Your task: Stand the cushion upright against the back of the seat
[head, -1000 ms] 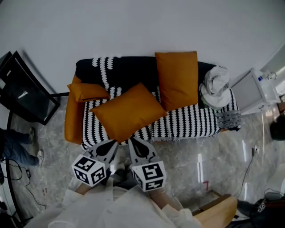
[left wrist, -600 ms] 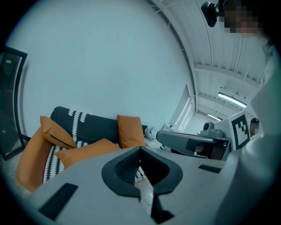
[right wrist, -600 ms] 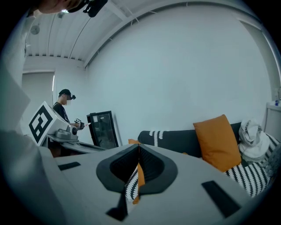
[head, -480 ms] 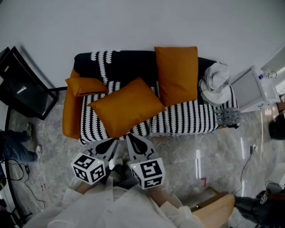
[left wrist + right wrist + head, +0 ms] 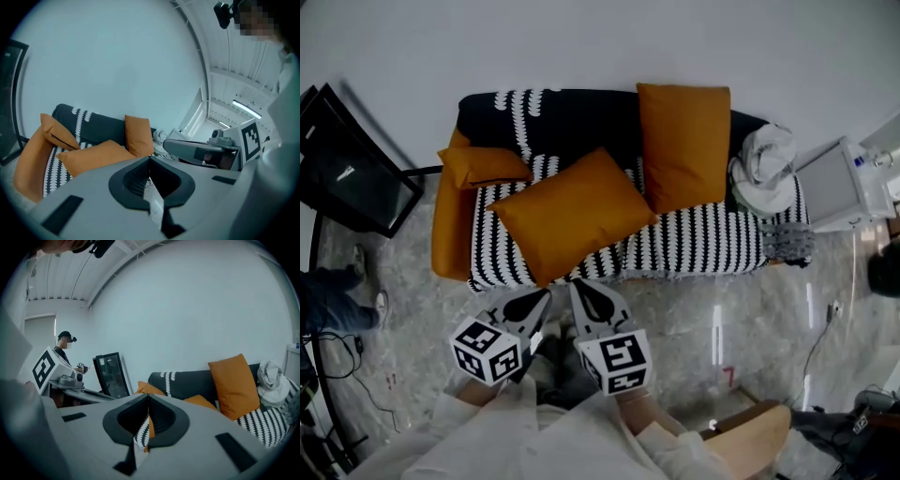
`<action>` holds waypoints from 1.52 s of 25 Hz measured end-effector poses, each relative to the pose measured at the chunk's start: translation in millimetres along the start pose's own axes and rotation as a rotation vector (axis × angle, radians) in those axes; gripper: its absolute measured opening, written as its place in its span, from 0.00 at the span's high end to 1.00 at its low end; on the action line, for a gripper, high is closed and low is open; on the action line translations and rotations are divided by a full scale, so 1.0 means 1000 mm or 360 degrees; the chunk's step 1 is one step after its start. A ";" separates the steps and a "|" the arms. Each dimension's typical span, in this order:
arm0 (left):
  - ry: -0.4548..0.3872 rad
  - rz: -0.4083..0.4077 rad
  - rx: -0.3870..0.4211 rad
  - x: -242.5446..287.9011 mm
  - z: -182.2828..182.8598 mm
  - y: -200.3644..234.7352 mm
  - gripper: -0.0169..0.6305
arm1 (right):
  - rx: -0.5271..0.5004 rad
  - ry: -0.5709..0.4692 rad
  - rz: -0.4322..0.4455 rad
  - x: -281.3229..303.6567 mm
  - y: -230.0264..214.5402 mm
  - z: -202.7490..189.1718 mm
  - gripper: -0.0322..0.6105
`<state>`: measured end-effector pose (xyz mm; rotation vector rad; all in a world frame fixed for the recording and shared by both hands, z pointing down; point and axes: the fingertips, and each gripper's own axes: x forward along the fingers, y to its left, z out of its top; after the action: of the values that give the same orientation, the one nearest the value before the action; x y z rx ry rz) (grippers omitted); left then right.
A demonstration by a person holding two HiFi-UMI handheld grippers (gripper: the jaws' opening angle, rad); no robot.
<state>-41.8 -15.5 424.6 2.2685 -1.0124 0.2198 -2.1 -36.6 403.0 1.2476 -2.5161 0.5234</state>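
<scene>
Head view: left tool [image 5: 542, 298] and right tool [image 5: 579, 289] stay closed, empty, near the cushion [image 5: 572, 211].

The sofa [image 5: 581, 117] sits a little higher in your head view. Your left gripper [image 5: 545, 294] has sunk slightly; its tip now shows just short of the flat cushion's [image 5: 572, 214] near corner, no longer overlapping it.
</scene>
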 end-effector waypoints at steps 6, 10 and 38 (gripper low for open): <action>-0.0005 0.0061 -0.0040 0.008 -0.002 0.024 0.96 | -0.0015 0.0043 0.0037 0.019 -0.003 -0.007 0.93; 0.0021 0.0070 -0.0021 0.017 -0.007 0.029 0.96 | -0.0026 0.0077 0.0061 0.029 -0.004 -0.017 0.93; 0.0068 0.0246 -0.0203 0.062 -0.093 0.125 0.96 | 0.0041 0.0246 0.0090 0.113 -0.031 -0.123 0.93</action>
<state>-79.7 -58.8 582.0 2.0651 -1.1473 0.2599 -31.8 -79.0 564.9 1.1028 -2.4283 0.6419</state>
